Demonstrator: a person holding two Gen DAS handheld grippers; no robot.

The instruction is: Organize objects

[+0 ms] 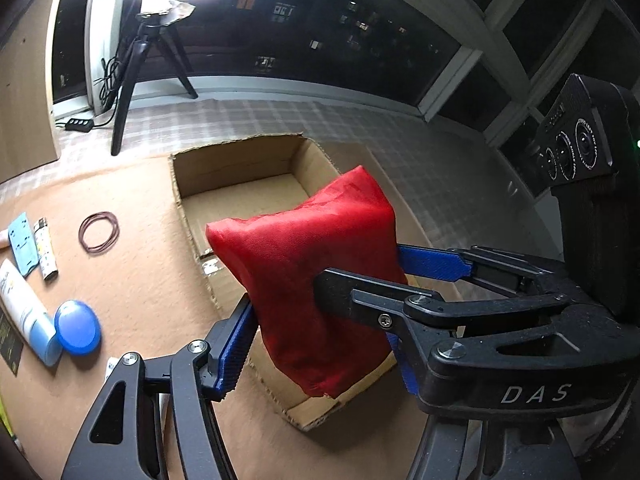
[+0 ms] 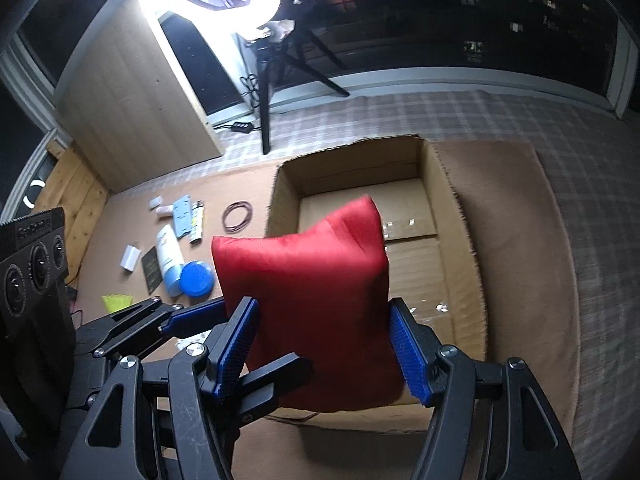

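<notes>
I have both claws, left claw (image 1: 320,316) and right claw (image 2: 324,344), clamped on the red pouch (image 2: 304,304); the cardboard box (image 2: 468,264) sits just ahead, below.

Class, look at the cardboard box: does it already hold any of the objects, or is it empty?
Seemingly empty. The cardboard box shows bare floor with only small shiny scraps; the red pouch, held above by both grippers, hides part.

Both grippers' fingers (image 2: 240,340) clamp a red pouch (image 2: 304,292) (lifted) over the cardboard box (image 2: 452,216).
</notes>
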